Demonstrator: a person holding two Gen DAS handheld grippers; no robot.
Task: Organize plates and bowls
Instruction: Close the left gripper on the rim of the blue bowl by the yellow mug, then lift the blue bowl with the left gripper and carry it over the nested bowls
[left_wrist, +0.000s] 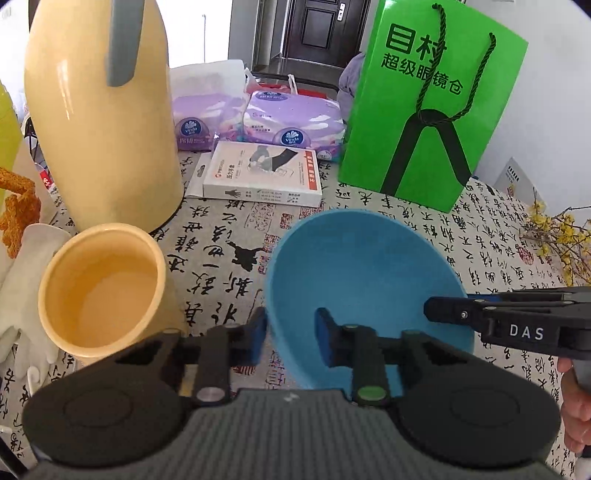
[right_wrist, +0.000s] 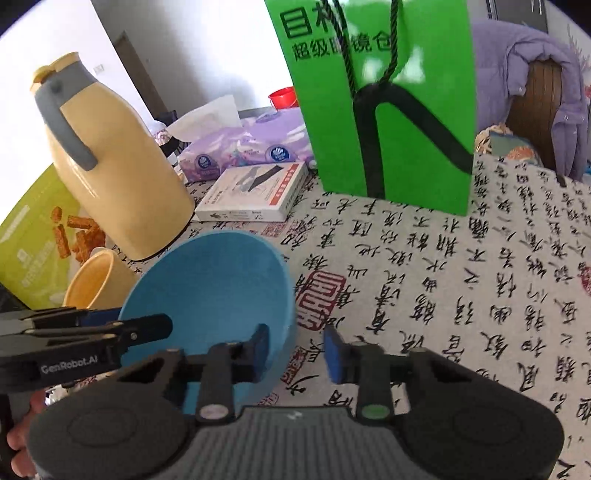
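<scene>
Bowl: blue bowl (left_wrist: 364, 280) sits tilted above the worktop (left_wrist: 229, 258), between the cup and the green bag.
Left gripper: left gripper (left_wrist: 291, 338) straddles the bowl's near rim, one pad outside, one inside, jaws narrow with a gap showing around the wall; firm hold, cannot tell.
Right gripper: right gripper (right_wrist: 297, 347) is wide, one finger inside the bowl's right rim, the other outside over the cloth.
Cup: yellow cup (left_wrist: 101, 291) stands just left of the bowl.
Flask: yellow flask (left_wrist: 99, 122) stands behind the cup.
Bag: green bag (left_wrist: 432, 110) stands upright behind the bowl.
</scene>
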